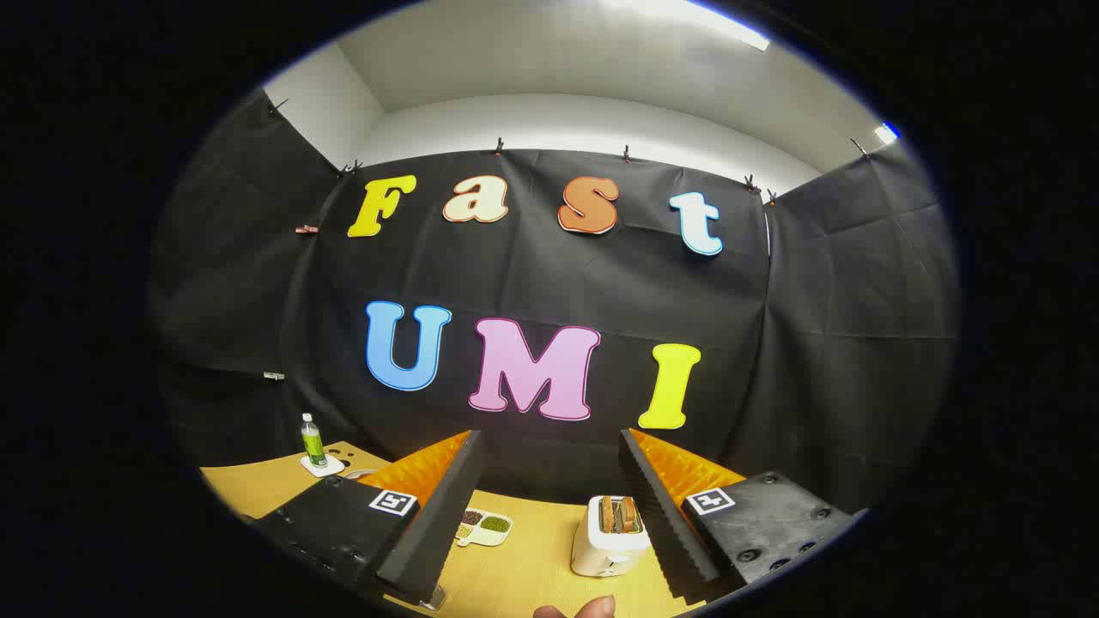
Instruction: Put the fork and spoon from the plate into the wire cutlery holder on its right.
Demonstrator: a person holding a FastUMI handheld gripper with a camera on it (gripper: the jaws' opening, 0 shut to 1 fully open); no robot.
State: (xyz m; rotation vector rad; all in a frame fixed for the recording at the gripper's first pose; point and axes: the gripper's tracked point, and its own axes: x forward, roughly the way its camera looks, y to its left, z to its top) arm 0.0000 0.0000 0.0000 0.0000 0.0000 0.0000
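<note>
A green-labelled bottle point(312, 441) stood on a white coaster point(323, 466) at the far left of the yellow worktop point(524, 566). The tongs point(549, 498) were wide apart, holding nothing. Between their fingers lay a small divided dish point(485, 527) and a white toaster point(610, 536) with bread. A fingertip point(592, 608) showed nearest. Plate, fork, spoon and holder: cannot tell.

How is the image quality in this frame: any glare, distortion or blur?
Gripper view: strong fisheye bending of the wall and table; ceiling light blown out; toaster and bottle sharp; the open hand-held gripper slightly soft up close.
</note>
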